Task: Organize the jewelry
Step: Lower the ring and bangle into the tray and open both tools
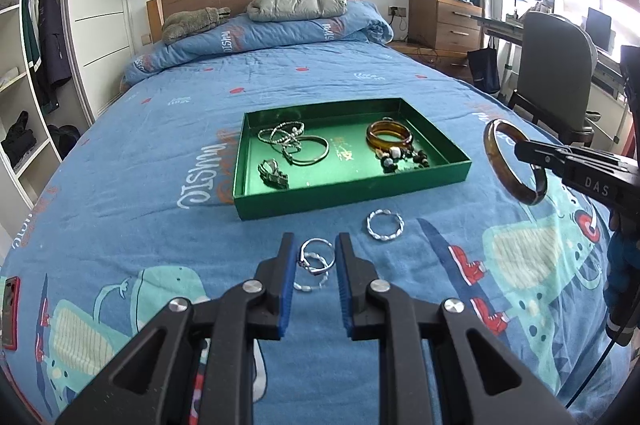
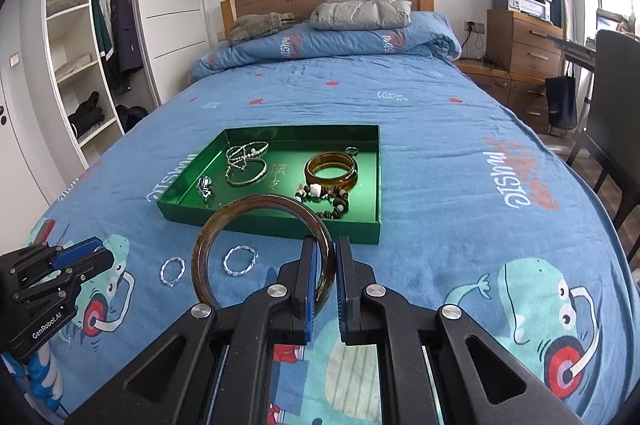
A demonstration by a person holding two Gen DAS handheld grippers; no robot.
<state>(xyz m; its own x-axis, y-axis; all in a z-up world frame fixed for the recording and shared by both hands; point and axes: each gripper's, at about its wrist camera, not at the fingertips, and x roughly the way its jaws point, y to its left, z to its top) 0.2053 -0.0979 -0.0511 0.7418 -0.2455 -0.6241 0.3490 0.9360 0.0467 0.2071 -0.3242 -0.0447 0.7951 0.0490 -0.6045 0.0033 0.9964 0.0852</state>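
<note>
Gripping brown bangle [image 2: 262, 249] w/ right gripper [image 2: 325, 245], above bed [image 2: 440, 185].

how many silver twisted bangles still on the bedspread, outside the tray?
2. One silver twisted bangle lies between the open left gripper fingers; the other lies further right, nearer the green tray. None looks hidden.
</note>
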